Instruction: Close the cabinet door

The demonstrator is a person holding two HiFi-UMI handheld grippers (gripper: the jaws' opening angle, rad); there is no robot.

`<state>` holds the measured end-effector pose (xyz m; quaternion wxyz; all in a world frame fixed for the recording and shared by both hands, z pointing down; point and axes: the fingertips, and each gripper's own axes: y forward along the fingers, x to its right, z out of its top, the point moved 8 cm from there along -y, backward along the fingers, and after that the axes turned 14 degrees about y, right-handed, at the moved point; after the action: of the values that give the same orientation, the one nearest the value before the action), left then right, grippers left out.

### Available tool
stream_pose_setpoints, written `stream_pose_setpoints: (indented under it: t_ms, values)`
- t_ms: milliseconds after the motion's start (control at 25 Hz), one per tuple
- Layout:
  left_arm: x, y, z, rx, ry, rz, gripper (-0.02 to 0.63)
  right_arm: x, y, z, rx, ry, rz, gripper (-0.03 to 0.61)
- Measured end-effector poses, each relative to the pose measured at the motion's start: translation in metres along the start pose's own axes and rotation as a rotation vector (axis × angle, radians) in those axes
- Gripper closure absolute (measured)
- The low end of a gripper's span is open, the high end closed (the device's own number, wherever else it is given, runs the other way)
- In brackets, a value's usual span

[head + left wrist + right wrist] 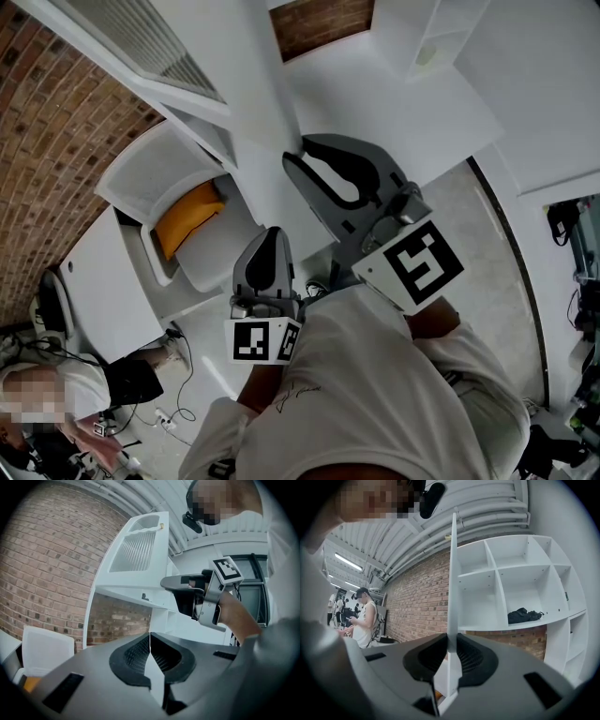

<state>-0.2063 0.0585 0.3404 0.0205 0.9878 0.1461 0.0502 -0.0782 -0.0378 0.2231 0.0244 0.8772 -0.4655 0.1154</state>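
Note:
The white cabinet door (453,573) stands edge-on in the right gripper view and runs straight between the jaws of my right gripper (451,653), which is shut on that edge. The open cabinet (520,588), with white cubbies, lies to the right of the door. In the left gripper view the door (136,550) shows a slatted upper panel, with the right gripper (180,582) at its edge. From the head view the right gripper (314,150) reaches to the white door (248,84). My left gripper (272,236) hangs lower and nearer, shut on nothing (150,644).
A black bundle (525,615) lies in one cubby. A white armchair with an orange cushion (187,217) and a white table (103,291) stand at the left. A seated person (56,389) and floor cables (173,412) are at the lower left. A brick wall (47,112) stands behind.

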Motion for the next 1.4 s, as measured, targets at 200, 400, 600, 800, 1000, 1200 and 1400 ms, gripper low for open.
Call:
stream_pose_setpoints:
  t_ms: [200,400,600,800,1000,1200,1400]
  values:
    - [0.0,0.007,-0.001,-0.003,-0.002,-0.004,0.597,0.008,0.0,0.001,-0.009,0.01,0.016,0.509]
    - [0.001,0.015,0.001,-0.006,-0.002,-0.014,0.597,0.015,0.001,0.004,-0.014,0.016,0.029,0.509]
    - [0.002,0.023,0.001,-0.009,-0.002,-0.024,0.597,0.022,0.001,0.006,-0.018,0.017,0.037,0.509]
    - [0.003,0.031,0.002,-0.009,0.006,-0.032,0.597,0.028,0.001,0.007,-0.022,0.039,0.048,0.509]
    - [0.004,0.036,0.002,-0.007,0.019,-0.043,0.597,0.031,0.002,0.006,-0.02,0.038,0.069,0.509]
    - [0.004,0.044,0.005,-0.007,0.022,-0.055,0.597,0.038,0.004,0.008,-0.028,0.04,0.077,0.509]
    - [0.007,0.051,0.006,-0.007,0.021,-0.064,0.597,0.044,0.006,0.01,-0.029,0.045,0.083,0.509]
